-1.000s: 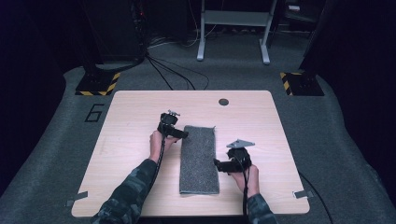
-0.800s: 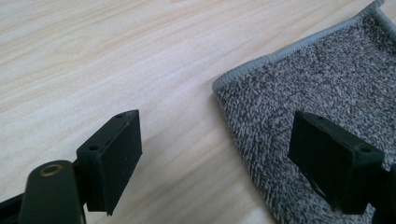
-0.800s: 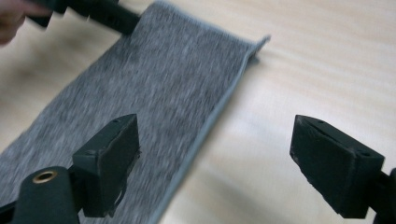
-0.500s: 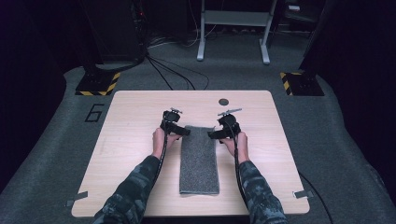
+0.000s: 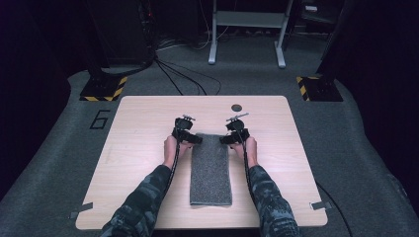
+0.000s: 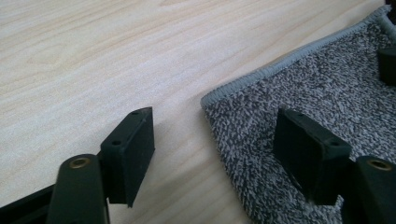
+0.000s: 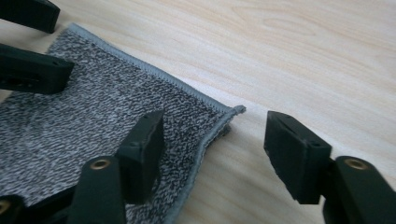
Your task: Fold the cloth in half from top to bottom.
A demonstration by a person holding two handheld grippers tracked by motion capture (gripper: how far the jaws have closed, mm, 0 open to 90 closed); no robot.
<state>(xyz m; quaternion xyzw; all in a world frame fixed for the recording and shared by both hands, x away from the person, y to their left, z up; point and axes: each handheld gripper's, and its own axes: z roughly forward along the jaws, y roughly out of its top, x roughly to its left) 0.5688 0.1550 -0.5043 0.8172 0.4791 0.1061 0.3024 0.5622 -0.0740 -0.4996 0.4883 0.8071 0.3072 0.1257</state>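
Table (image 5: 148,163): light wood, person's forearms come in over the near edge, sleeves cut off at the bottom of the high view.
Left gripper (image 5: 189,138): at the towel's far left corner, held in the left hand (image 5: 173,148). In the left gripper view (image 6: 212,144) jaws stand wide apart, one over bare wood, one over the towel, corner between them, nothing clamped. Can't tell if the jaw tips touch the cloth.
Towel (image 5: 211,168): grey, speckled, folded into a long strip, lying flat near the middle of the table, running from the middle toward the near edge. Stitched hem seen close up (image 6: 327,98) (image 7: 70,107). Layers underneath hidden.
Right gripper (image 5: 228,138): at the towel's far right corner, held in the right hand (image 5: 248,148). In the right gripper view (image 7: 212,144) jaws wide apart, straddling the corner, gripping nothing. Left gripper's black jaws show at the top left, partly cut off.
Small dark disc (image 5: 236,107): round, near the far edge, well apart from the towel; too small to identify.
Floor: grey carpet, cables and stands behind the table, dim.
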